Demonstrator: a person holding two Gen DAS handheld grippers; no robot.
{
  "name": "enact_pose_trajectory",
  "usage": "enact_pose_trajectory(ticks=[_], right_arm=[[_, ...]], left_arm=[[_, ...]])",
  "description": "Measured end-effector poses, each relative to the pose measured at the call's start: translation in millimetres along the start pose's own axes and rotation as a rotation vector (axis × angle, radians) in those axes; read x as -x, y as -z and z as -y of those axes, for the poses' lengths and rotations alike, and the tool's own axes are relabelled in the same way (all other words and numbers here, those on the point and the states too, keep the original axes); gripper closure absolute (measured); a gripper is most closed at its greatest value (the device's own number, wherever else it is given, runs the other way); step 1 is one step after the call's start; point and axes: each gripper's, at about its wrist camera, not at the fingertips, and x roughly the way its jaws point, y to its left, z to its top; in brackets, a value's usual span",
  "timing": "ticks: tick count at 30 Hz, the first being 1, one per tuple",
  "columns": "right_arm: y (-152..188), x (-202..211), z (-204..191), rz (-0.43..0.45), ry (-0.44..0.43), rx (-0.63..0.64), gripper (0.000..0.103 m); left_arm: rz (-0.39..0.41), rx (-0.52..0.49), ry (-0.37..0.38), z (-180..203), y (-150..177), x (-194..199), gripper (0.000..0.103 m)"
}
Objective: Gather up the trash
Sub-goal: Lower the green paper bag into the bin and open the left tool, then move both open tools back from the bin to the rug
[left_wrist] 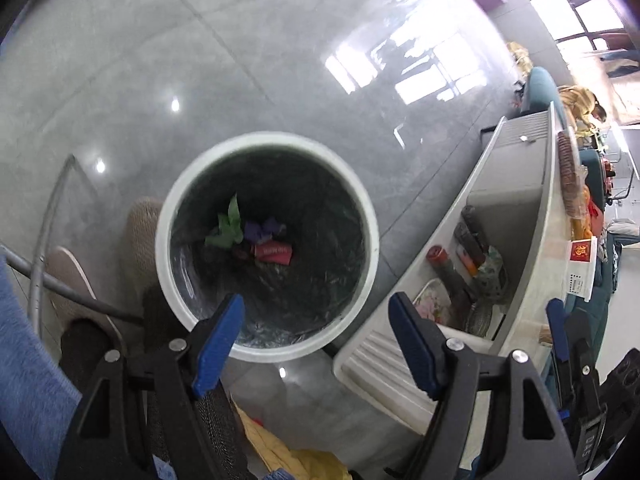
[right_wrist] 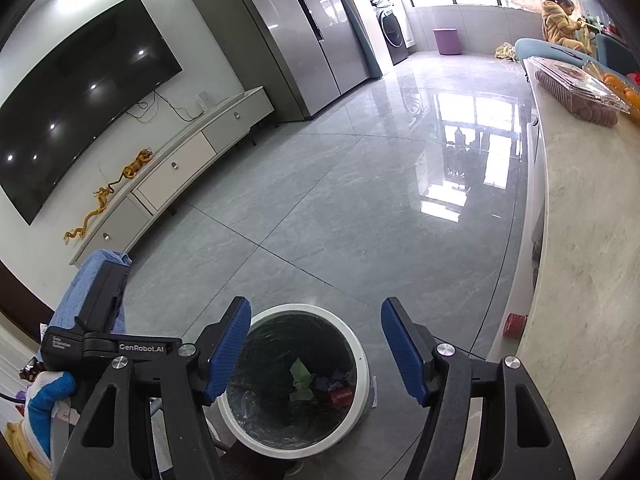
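A white round bin (left_wrist: 168, 248) with a dark liner stands on the grey tiled floor. At its bottom lie a green wrapper (left_wrist: 229, 228), a purple scrap (left_wrist: 260, 230) and a red packet (left_wrist: 274, 252). My left gripper (left_wrist: 316, 344) hangs over the bin's near rim, pointing steeply down, open with nothing between its blue pads. My right gripper (right_wrist: 316, 354) is also open and empty, above and just behind the same bin (right_wrist: 362, 360). One of its blue fingers (left_wrist: 557, 332) shows at the left view's right edge. The left gripper's black body (right_wrist: 104, 320) shows at the lower left of the right wrist view.
A white low table (left_wrist: 560, 240) with a shelf of clutter stands right of the bin; its top (right_wrist: 580, 280) carries a biscuit tray (right_wrist: 576, 92) and oranges. Two slippered feet (left_wrist: 140, 228) touch the bin's left side. A TV cabinet (right_wrist: 180, 168) lines the far wall. A person (right_wrist: 560, 24) sits far back.
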Motion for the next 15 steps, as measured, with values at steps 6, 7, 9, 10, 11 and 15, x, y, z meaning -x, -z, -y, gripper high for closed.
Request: enact_pose_trajectory(ticks=[6,7,9,10,11,15], right_arm=[[-1.9,23.3,-7.4,0.034,-0.025,0.005,0.038],[-2.8,29.0,-8.8,0.043,-0.031,0.009,0.038],[-3.2,44.6,-14.9,0.066,-0.048,0.019,0.038],[-2.7,51.6,-18.8,0.076,-0.055,0.025,0.038],[-2.1,58.7,-21.9,0.086,-0.062,0.031,0.038],[-0.6,93.1,-34.8,0.131,-0.108,0.054,0.036]], left_arm=[[0.272,-0.038,0.030,18.9,31.0,72.5,0.031],[0.364,-0.062,0.021,25.2,42.3,95.0,0.031],[0.521,-0.098,-0.011,35.9,64.1,132.9,0.031],[0.569,-0.107,-0.019,38.7,72.6,145.4,0.031],[0.640,-0.121,-0.024,42.8,86.5,164.8,0.031],[0.744,-0.184,-0.028,50.3,130.8,215.3,0.030]])
